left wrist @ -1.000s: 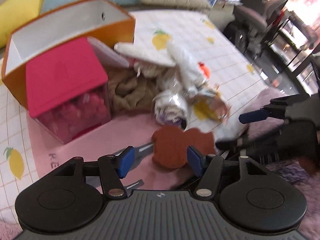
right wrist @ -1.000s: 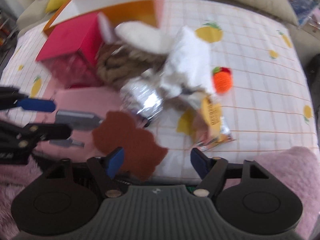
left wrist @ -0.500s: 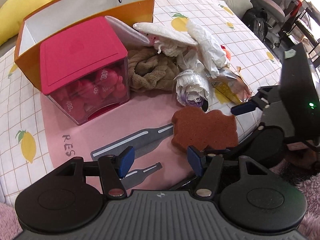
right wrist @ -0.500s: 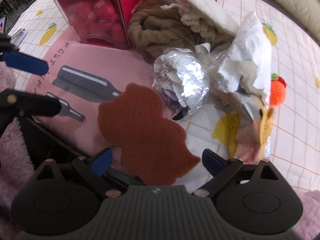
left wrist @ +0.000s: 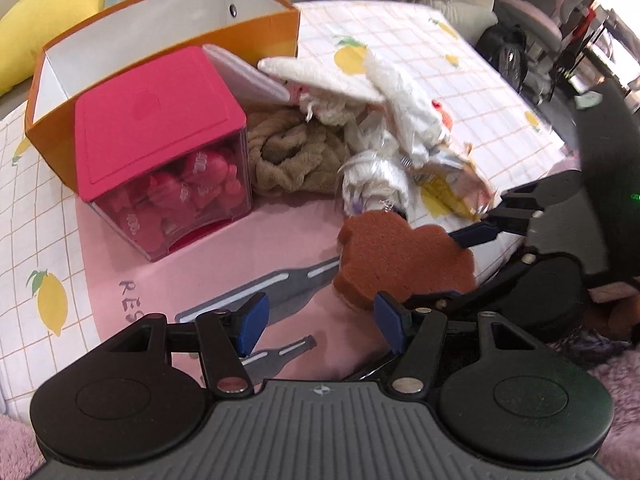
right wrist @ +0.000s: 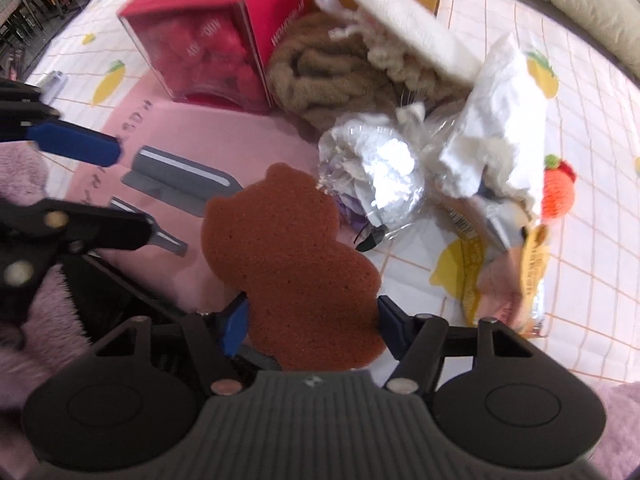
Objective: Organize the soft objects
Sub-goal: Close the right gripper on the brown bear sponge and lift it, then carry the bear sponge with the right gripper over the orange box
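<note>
While the left gripper [left wrist: 318, 322] hangs released over the pink mat [left wrist: 208, 264] at seven o'clock, nothing between its pads, the right gripper [right wrist: 308, 326] has the brown bear-shaped sponge [right wrist: 292, 264] between its fingers, apparently clenched on its lower lobe. The sponge sits at centre, touching the foil-wrapped bundle [right wrist: 372, 176] at one o'clock. Lifting could drag that bundle or the snack packet [right wrist: 508, 276] along, since the pile crowds it. A shallow edge grip could let the sponge fold and slip before reaching the orange box [left wrist: 168, 32].

A lemon-print sheet [left wrist: 404, 46] carries a pink mat [left wrist: 224, 256]. The orange box [left wrist: 280, 32] sits behind the mat; the red cube [left wrist: 160, 120] on it.
</note>
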{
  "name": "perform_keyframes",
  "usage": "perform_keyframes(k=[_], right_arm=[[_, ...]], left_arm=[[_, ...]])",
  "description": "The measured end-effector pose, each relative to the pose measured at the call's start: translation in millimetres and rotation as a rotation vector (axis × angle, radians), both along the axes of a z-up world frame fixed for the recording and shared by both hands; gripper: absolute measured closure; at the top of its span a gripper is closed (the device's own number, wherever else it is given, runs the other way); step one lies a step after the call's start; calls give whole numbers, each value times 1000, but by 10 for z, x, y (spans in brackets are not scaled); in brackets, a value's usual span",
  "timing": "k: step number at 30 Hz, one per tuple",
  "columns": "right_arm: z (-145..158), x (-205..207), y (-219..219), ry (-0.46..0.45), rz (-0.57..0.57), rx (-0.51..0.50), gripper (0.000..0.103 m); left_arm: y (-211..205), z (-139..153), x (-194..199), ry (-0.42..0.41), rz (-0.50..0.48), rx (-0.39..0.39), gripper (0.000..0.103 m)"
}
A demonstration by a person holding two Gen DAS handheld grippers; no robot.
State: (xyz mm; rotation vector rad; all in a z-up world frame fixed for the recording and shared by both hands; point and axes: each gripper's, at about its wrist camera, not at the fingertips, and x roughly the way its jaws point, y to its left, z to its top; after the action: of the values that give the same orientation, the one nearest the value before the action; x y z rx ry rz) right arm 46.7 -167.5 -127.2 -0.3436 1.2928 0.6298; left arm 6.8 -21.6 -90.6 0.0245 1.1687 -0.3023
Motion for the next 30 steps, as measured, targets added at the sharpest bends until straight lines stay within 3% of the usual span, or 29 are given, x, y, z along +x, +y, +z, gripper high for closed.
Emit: perform_keyframes(k=[4,8,12,18,22,28,30], right_arm=[[306,-44,-129,-20,-11,13,38],[526,-39,-348,-74,-107,-9,37],[619,42,-558,-152,-237,-33,37],[627,239,-830,-179,-416,7,37],[586,305,-902,-178,-449,19,36],[508,285,-948,-149,-480,23,36],[491,281,-947,-143,-483,23,36]], left_arm=[[-20,88,28,-56,-30,-49,30],[-131,112,130,-89,-59,-45,26],[-293,28,311,-93,-69,-58,23],[-568,-194,600,-119,-84,-49,23],[-779,-366,720,-123,-139,13,23],[-941,-553,773,-119,-145,114,22],[-961,-579,745,-122,-151,131,37]])
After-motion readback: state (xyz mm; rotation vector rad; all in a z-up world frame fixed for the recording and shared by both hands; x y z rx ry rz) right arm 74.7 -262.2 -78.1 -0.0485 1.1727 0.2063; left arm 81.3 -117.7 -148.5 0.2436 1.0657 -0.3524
